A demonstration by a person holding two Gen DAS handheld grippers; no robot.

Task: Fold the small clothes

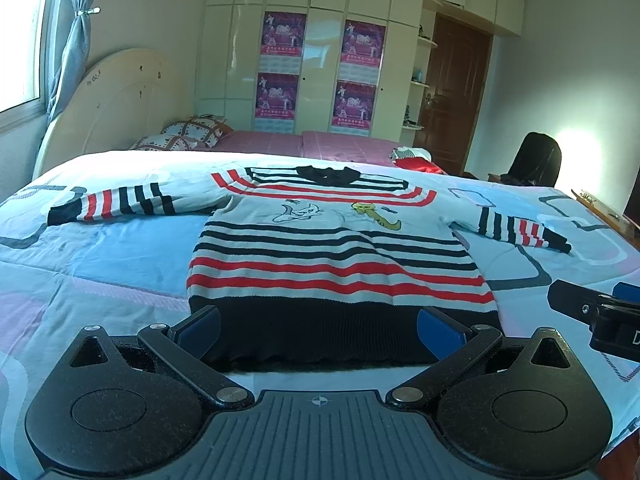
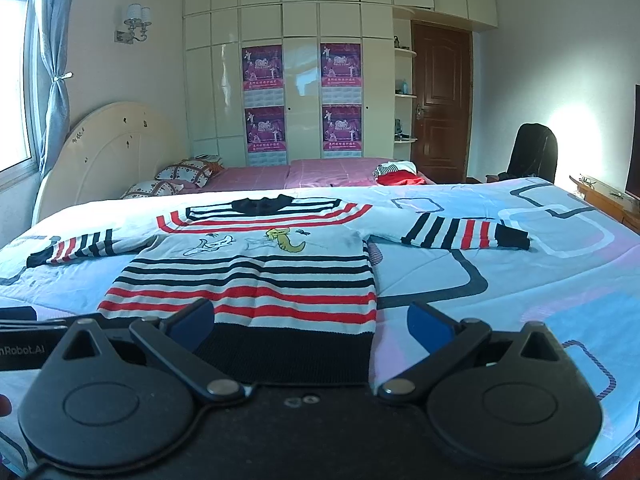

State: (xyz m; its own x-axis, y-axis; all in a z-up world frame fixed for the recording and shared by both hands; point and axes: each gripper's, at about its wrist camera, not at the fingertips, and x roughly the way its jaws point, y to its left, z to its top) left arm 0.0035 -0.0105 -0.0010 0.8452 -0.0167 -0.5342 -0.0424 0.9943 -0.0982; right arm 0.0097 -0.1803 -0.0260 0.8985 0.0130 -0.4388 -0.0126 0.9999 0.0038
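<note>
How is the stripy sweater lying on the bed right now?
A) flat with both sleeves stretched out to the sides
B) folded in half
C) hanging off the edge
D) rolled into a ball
A: the sweater lies flat on the bedspread, each sleeve spread out sideways, and both open grippers hold nothing.

A little striped sweater (image 2: 248, 276) is lying flat on the bed (image 2: 520, 264), sleeves spread out wide. The right hand-held gripper (image 2: 310, 326) is hovering wide open over its black hem.
</note>
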